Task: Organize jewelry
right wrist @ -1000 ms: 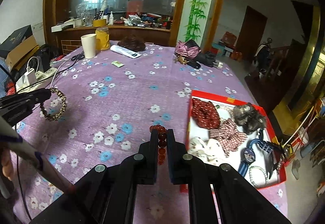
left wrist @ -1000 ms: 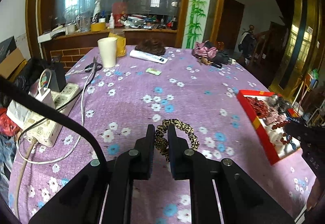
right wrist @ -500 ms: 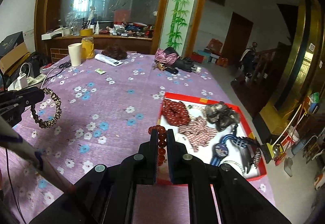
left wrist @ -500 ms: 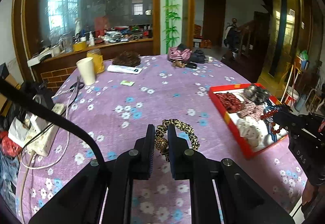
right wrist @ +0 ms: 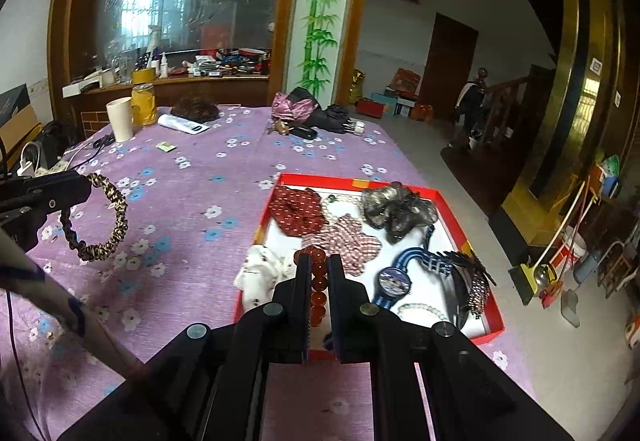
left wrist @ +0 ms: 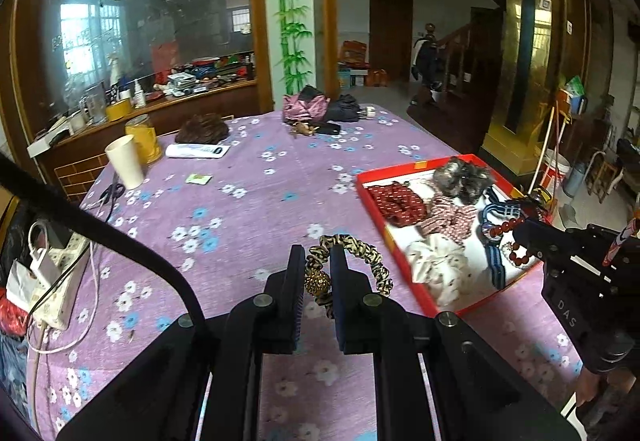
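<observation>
My left gripper (left wrist: pixel 318 255) is shut on a leopard-print scrunchie (left wrist: pixel 368 255) and holds it above the purple cloth, left of the red tray (left wrist: pixel 404 253). The scrunchie also shows in the right wrist view (right wrist: pixel 108 221). My right gripper (right wrist: pixel 319 261) is shut on a red bead bracelet (right wrist: pixel 319 281) over the tray's near edge (right wrist: pixel 486 335). That bracelet also shows in the left wrist view (left wrist: pixel 505 228). The tray holds scrunchies, a blue watch (right wrist: pixel 394 281), a hair comb and a pearl bracelet.
A white cup (left wrist: pixel 125 161), a yellow jar (left wrist: pixel 143 139), a remote (left wrist: pixel 198 150) and a dark wig sit at the table's far left. A power strip with cables (left wrist: pixel 48 281) lies at the left edge. Bags (left wrist: pixel 316 109) lie at the far end.
Both grippers have swung right toward the red tray. The right gripper with the bead bracelet now sits over the tray's near part; the left gripper with the scrunchie is closer to the tray.
</observation>
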